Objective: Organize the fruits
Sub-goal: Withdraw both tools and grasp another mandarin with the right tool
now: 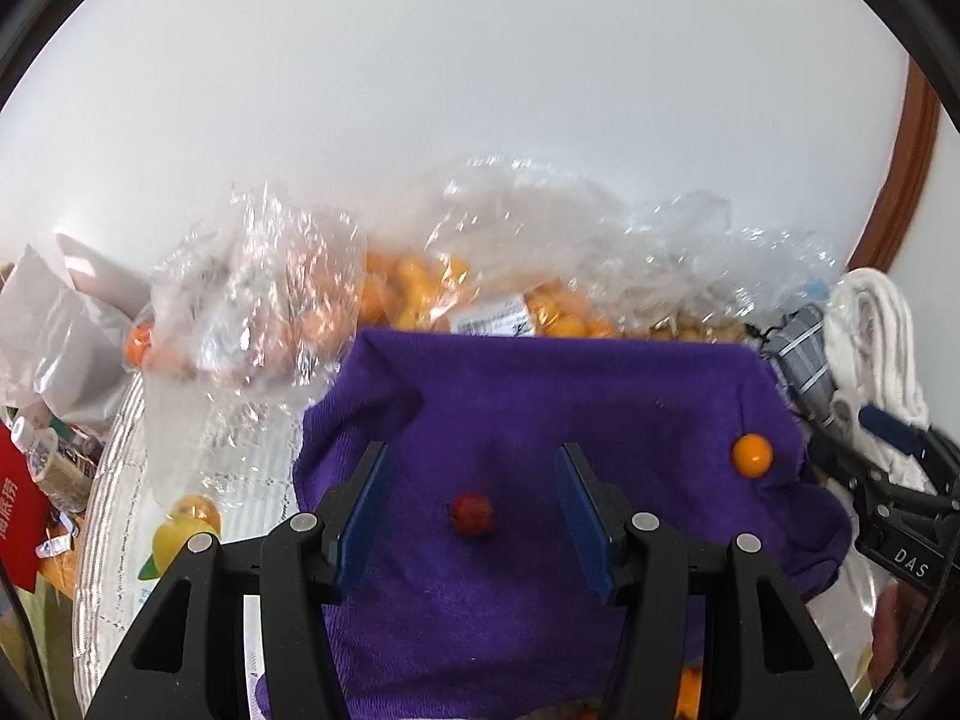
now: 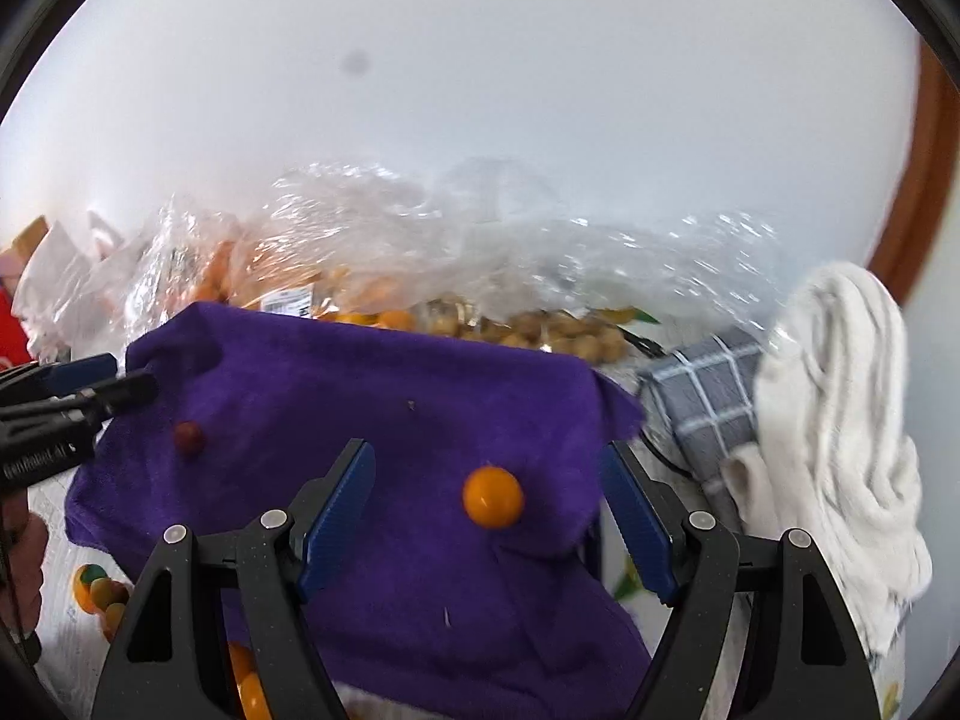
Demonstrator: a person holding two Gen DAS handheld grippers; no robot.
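A purple cloth (image 1: 540, 414) lies spread in front of me; it also shows in the right wrist view (image 2: 372, 408). A small red fruit (image 1: 472, 513) rests on it between the open jaws of my left gripper (image 1: 474, 483). A small orange fruit (image 2: 492, 496) rests on the cloth between the open jaws of my right gripper (image 2: 489, 483). The orange fruit (image 1: 752, 455) and the right gripper (image 1: 888, 468) show at the right in the left view. The red fruit (image 2: 188, 437) and the left gripper (image 2: 90, 387) show at the left in the right view.
Clear plastic bags of orange fruits (image 1: 414, 288) lie behind the cloth, and a bag of tan fruits (image 2: 540, 327). A grey checked cloth (image 2: 708, 396) and a white towel (image 2: 840, 420) lie to the right. Loose orange fruits (image 2: 96, 594) and bottles (image 1: 42, 456) sit at the left.
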